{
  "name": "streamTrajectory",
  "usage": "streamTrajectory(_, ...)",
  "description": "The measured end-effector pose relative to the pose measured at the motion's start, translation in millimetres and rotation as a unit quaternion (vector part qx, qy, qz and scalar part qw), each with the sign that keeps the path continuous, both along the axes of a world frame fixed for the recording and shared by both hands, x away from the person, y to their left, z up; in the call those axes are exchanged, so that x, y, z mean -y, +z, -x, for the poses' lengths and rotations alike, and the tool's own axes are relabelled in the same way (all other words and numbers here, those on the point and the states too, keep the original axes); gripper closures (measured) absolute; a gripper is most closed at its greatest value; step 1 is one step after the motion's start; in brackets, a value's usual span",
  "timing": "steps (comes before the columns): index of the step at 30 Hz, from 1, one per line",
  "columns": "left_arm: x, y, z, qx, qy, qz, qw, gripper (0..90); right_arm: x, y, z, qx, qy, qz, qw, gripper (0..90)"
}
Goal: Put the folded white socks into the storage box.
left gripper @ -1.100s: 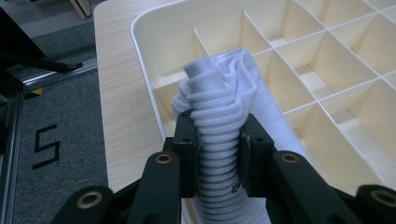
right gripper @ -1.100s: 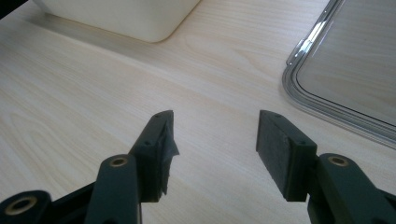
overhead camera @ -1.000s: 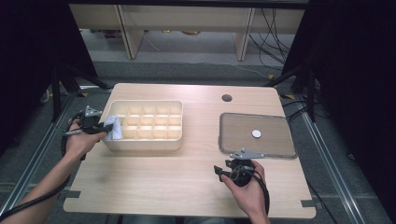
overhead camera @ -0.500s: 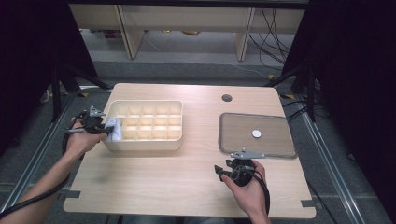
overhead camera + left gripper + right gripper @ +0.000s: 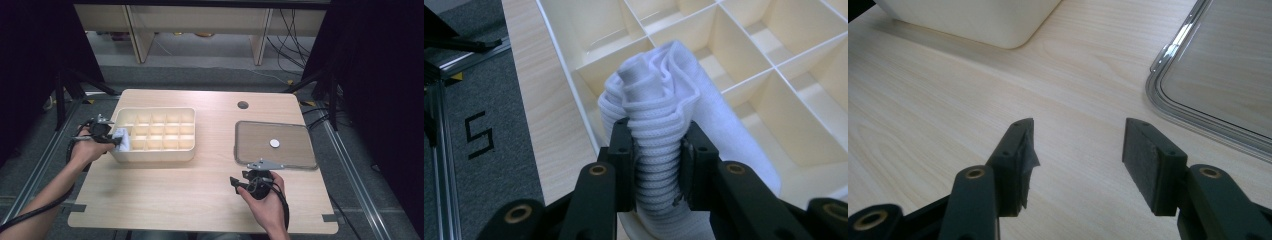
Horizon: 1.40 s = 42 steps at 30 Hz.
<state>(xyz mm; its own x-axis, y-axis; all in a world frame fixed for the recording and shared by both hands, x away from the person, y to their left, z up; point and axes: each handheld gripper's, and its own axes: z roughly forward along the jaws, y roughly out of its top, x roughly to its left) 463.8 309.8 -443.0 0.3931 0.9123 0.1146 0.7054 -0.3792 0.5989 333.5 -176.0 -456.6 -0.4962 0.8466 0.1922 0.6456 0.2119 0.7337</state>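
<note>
A cream divided organizer box (image 5: 155, 131) stands on the left half of the wooden table. My left gripper (image 5: 114, 138) is at the box's left end, shut on a folded white cloth (image 5: 123, 140). In the left gripper view the ribbed white cloth (image 5: 664, 125) is pinched between the two black jaws and hangs over the box's left edge compartments (image 5: 774, 95). My right gripper (image 5: 241, 181) rests low over the table near the front right, open, with nothing between its fingers (image 5: 1020, 160); bare wood shows in the gap.
A clear flat lid (image 5: 274, 145) with a small white disc (image 5: 274, 143) lies at the right, its rim (image 5: 1168, 107) close to my right gripper. A round cable hole (image 5: 243, 105) sits near the table's back edge. Dark floor and metal framing flank the table.
</note>
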Motion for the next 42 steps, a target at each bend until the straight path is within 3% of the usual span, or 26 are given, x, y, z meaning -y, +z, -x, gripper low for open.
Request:
streamTrajectory(2, 0.7, -0.4, -0.3, -0.003, 0.0, -0.003, 1.0, 71.2, 0.7, 1.1, 0.3, 0.001, -0.002, 0.012, 0.9999, 47.2)
streamTrajectory(3, 0.9, -0.9, -0.6, -0.002, -0.001, -0.002, 1.0, 71.2, 0.3, 0.0, -0.4, 0.002, 0.003, 0.004, 1.0, 47.2)
streamTrajectory(13, 2.4, -1.1, -1.6, -0.025, -0.011, -0.024, 0.9993, 71.2, 1.3, 0.8, -0.4, -0.001, 0.0, 0.007, 1.0, 47.2)
streamTrajectory(27, 2.4, 2.1, -7.1, -0.054, -0.013, -0.028, 0.9981, 71.4, 1.1, 0.5, -0.7, -0.001, 0.001, 0.011, 0.9999, 47.2)
streamTrajectory(29, 2.6, 2.5, -7.4, -0.055, -0.012, -0.028, 0.998, 71.4, 1.5, 0.4, -0.7, 0.004, -0.002, 0.017, 0.9998, 47.2)
streamTrajectory(30, 2.5, 2.6, -7.6, -0.056, -0.012, -0.029, 0.9979, 71.4, 0.6, -1.0, -1.5, 0.001, 0.004, 0.005, 1.0, 47.2)
streamTrajectory(36, 4.1, 2.5, -8.6, -0.057, -0.008, -0.025, 0.998, 71.5, 0.0, -0.8, -1.0, -0.004, 0.004, 0.002, 1.0, 47.2)
streamTrajectory(42, 4.0, 3.3, -10.1, -0.063, -0.007, -0.025, 0.9976, 71.5, 1.3, 0.6, -0.7, -0.002, -0.001, 0.013, 0.9999, 47.1)
